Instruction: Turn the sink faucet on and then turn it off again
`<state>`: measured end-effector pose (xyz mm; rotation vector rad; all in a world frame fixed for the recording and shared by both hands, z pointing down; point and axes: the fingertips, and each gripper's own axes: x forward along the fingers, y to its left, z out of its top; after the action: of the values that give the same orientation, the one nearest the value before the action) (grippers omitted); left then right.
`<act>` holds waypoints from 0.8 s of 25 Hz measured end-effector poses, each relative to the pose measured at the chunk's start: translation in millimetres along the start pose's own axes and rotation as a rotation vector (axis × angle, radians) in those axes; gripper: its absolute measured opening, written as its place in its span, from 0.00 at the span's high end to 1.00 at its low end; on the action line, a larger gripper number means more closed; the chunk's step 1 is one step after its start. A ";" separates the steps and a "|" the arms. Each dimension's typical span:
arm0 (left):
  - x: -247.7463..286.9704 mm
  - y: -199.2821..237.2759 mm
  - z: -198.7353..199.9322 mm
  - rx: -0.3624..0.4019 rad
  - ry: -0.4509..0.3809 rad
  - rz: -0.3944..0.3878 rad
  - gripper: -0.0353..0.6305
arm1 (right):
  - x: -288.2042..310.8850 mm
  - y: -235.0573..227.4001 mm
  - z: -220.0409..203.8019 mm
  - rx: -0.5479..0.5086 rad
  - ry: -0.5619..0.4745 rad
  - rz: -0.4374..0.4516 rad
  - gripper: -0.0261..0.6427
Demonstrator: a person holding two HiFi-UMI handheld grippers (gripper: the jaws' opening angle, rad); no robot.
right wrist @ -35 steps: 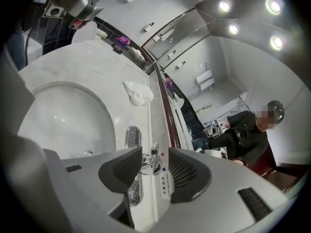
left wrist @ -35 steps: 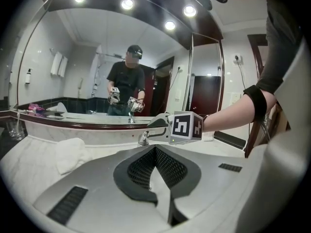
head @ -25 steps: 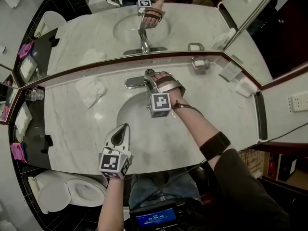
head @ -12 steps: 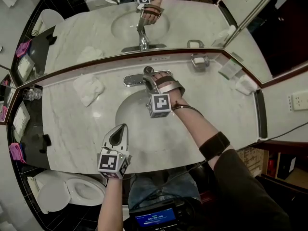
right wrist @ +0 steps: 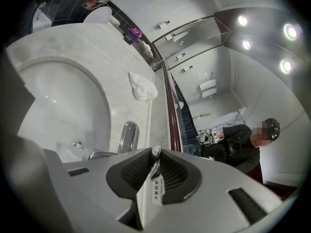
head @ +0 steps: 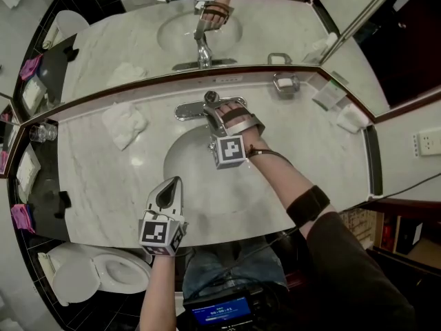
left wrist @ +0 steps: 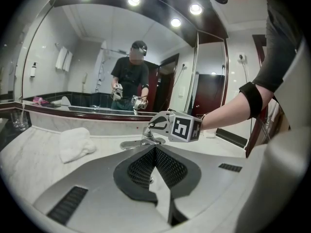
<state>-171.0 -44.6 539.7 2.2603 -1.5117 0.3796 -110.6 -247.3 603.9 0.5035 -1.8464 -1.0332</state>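
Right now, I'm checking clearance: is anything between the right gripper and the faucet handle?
Nothing visible. The right gripper has just been closing its jaws, which now clamp the faucet handle itself.

Right hand-held gripper [head: 216, 112] tighter on faucet handle [right wrist: 156, 186]

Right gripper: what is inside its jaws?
The right gripper, its jaws just closed further, clamps the faucet handle, a thin chrome lever with a white label. Its base is covered by the jaws.
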 end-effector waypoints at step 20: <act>8.7 8.9 3.0 0.000 0.005 0.006 0.95 | -5.5 31.2 10.0 -0.154 -0.029 -0.087 0.85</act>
<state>-176.0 -56.1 542.3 2.2534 -1.5166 0.3872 -114.1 -221.5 624.6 0.4821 -1.7664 -1.2364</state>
